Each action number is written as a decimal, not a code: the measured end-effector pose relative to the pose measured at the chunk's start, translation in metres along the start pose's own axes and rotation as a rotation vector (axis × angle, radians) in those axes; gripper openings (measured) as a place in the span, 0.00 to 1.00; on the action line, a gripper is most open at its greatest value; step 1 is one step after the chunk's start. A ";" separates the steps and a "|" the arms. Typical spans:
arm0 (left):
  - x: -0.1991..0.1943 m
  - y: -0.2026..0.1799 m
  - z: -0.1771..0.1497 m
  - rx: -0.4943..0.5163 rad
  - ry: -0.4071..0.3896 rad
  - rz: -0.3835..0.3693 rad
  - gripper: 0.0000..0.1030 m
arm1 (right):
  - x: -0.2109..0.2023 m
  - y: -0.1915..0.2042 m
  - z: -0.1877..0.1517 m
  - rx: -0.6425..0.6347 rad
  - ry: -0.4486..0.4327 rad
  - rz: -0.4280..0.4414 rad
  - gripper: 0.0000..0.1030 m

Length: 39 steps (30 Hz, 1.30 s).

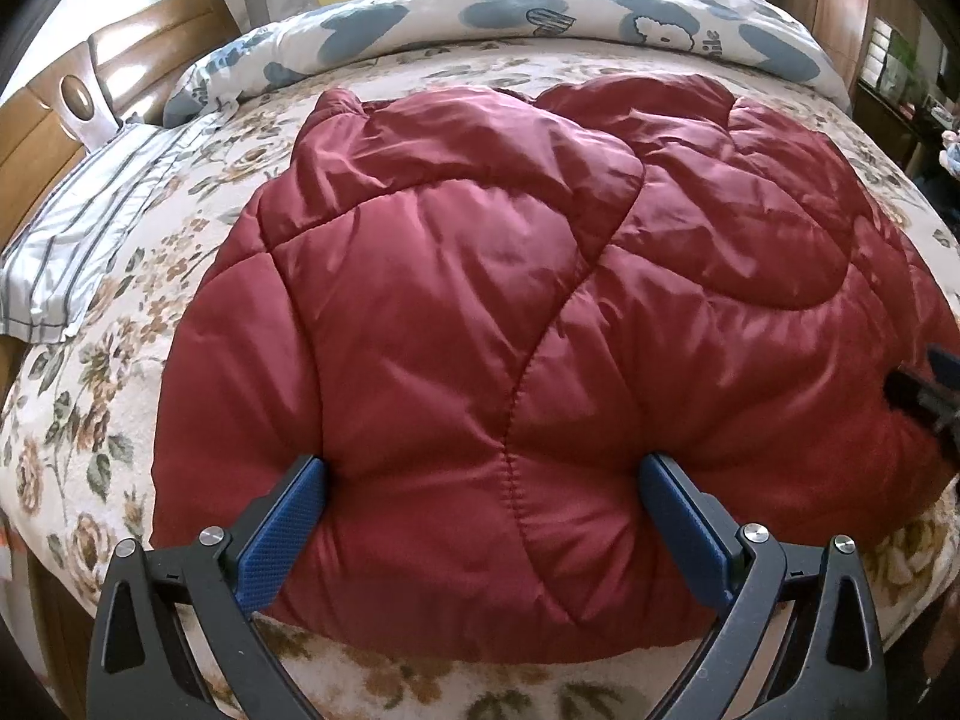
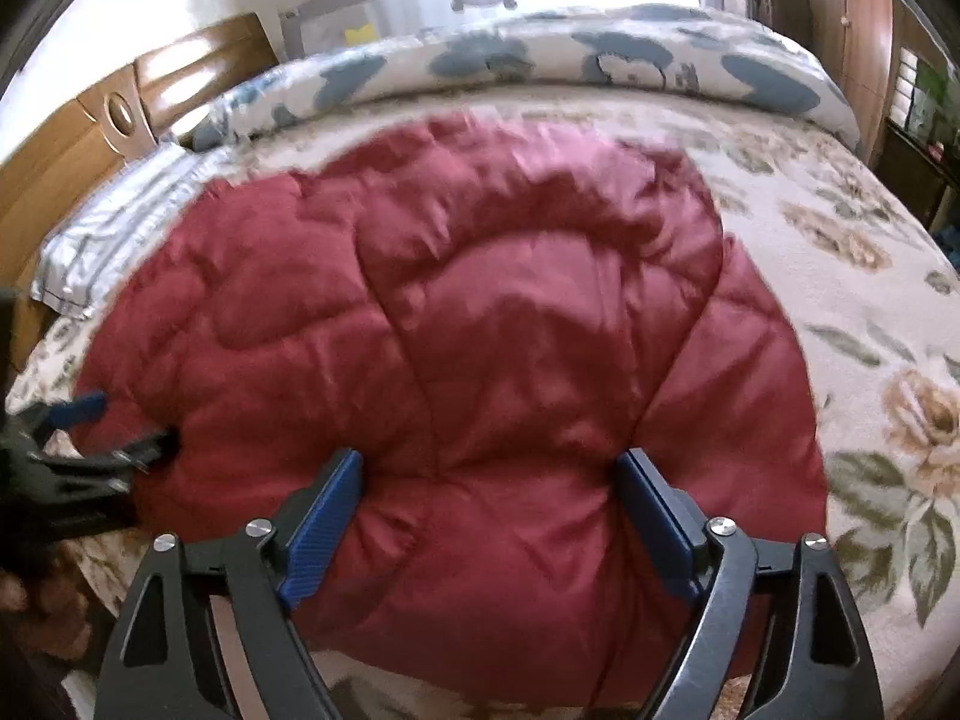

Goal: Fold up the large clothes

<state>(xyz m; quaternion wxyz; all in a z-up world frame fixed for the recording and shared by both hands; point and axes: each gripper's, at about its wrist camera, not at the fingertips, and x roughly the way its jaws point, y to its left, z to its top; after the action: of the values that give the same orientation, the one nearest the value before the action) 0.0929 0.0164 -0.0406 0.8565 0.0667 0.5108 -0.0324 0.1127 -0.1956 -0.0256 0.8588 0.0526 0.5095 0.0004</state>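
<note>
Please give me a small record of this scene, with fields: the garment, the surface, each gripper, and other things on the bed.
garment: red padded jacket, lying bunched on the bed
surface: bed with floral cover
left gripper: jaws wide, pads pressing into the jacket's near edge
right gripper: jaws wide, pads pressing into the near edge, further right
other: striped pillow at left; blue-patterned quilt at the far side

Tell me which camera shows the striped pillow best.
The left wrist view: the striped pillow is sharp there, stripes and its near end visible beside the wooden headboard. The right wrist view shows it smaller and blurred, behind the red jacket.
</note>
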 end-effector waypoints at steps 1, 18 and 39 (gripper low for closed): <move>-0.004 0.002 0.001 -0.011 -0.002 -0.005 1.00 | 0.000 -0.002 0.002 0.010 -0.001 0.005 0.81; 0.011 0.007 0.014 -0.015 -0.017 -0.017 1.00 | 0.023 -0.013 0.001 0.035 0.047 -0.003 0.85; -0.056 0.002 -0.055 0.049 0.061 0.009 0.99 | -0.050 0.022 -0.061 -0.085 0.153 0.070 0.86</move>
<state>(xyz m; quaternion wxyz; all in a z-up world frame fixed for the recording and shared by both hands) 0.0186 0.0255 -0.0172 0.8386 0.0910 0.5356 -0.0393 0.0363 -0.1713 -0.0084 0.8182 0.0338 0.5712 0.0558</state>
